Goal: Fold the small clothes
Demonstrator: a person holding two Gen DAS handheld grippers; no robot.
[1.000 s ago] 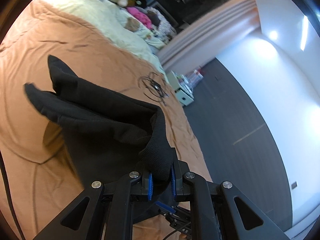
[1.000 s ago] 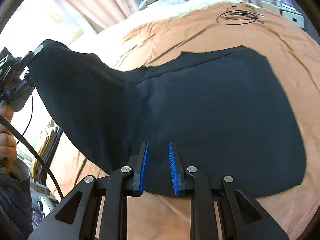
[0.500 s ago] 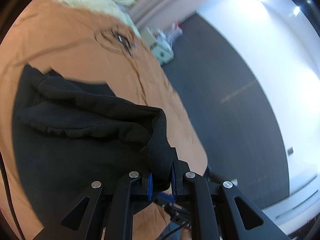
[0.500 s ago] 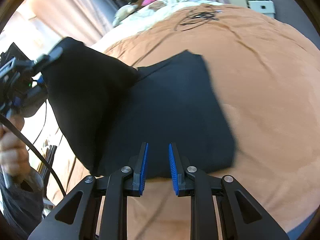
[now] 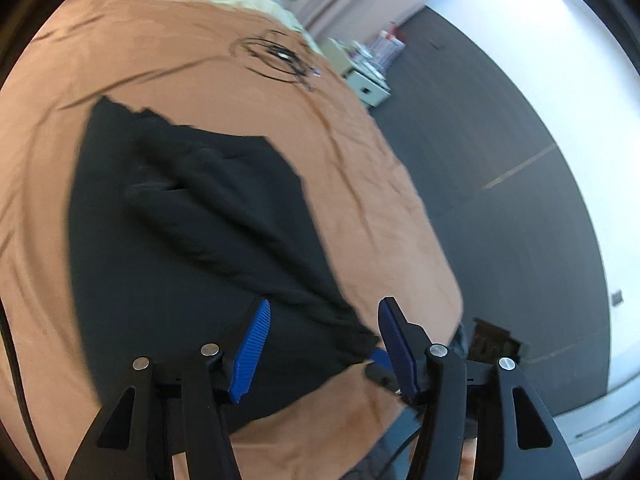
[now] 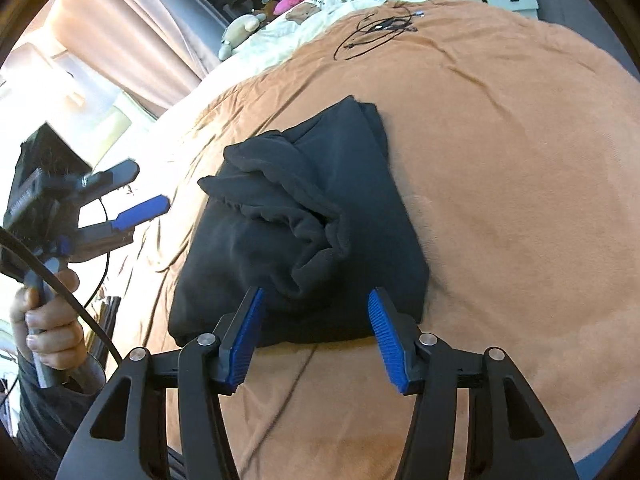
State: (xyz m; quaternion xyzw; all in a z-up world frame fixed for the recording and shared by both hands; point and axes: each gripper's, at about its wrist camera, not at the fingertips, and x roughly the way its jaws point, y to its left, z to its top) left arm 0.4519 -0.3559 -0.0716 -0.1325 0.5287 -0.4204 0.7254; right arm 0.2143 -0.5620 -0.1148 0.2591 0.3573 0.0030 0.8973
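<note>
A black garment (image 6: pixel 320 216) lies folded over on the orange bedspread (image 6: pixel 500 160), with a rumpled flap on top. It also shows in the left wrist view (image 5: pixel 180 220), where a fold runs toward the fingers. My left gripper (image 5: pixel 324 312) is open just above the garment's near corner; it also appears at the left of the right wrist view (image 6: pixel 136 188), open and off the cloth. My right gripper (image 6: pixel 314 300) is open at the garment's near edge, holding nothing.
A coiled black cable (image 6: pixel 376 28) lies on the far part of the bedspread. Pale bedding with soft toys (image 6: pixel 304 8) is beyond it. A small white cabinet (image 5: pixel 366 84) stands on the dark floor past the bed edge.
My left gripper carried the held edge across the garment, laid it down and opened. My right gripper has also opened. The garment now lies folded in half.
</note>
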